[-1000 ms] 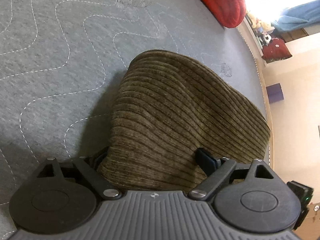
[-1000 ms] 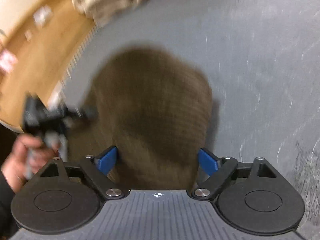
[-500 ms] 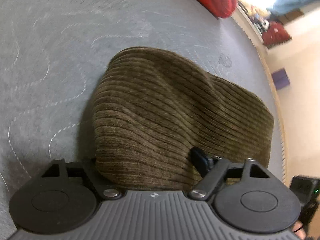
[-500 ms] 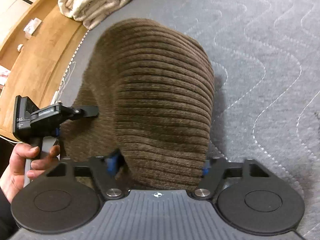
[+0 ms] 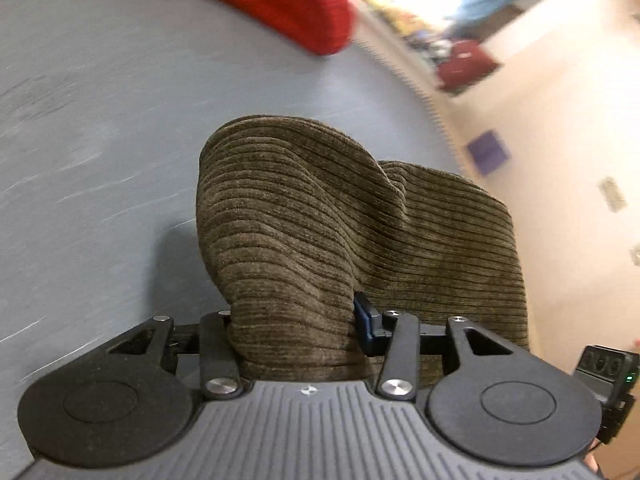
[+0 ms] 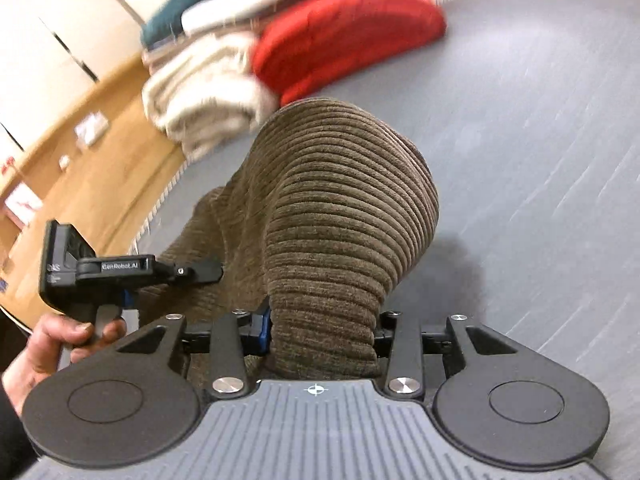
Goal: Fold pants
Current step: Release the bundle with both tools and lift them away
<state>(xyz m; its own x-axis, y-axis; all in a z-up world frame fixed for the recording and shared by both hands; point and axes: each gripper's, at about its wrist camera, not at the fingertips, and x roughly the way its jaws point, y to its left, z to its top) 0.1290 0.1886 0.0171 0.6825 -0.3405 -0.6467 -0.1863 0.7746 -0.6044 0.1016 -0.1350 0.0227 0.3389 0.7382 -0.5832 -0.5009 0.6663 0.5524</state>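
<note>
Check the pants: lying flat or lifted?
Lifted and bunched. The pants hang from the left gripper and right gripper, both clamped on them, above the grey mattress.

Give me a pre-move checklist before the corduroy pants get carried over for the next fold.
1. Left tongs clamped on the brown corduroy pants: ok.
2. Right tongs clamped on the pants: ok.
3. Cloth bunched between both sets of tongs, no loose edge slipping: cannot tell, edges hidden.
4. Grey mattress ahead free for laying down: ok.
5. Red folded garment and cream stack apart from the pants: ok, but close.
6. Pants hanging evenly: not ok, the fabric is humped.
</note>
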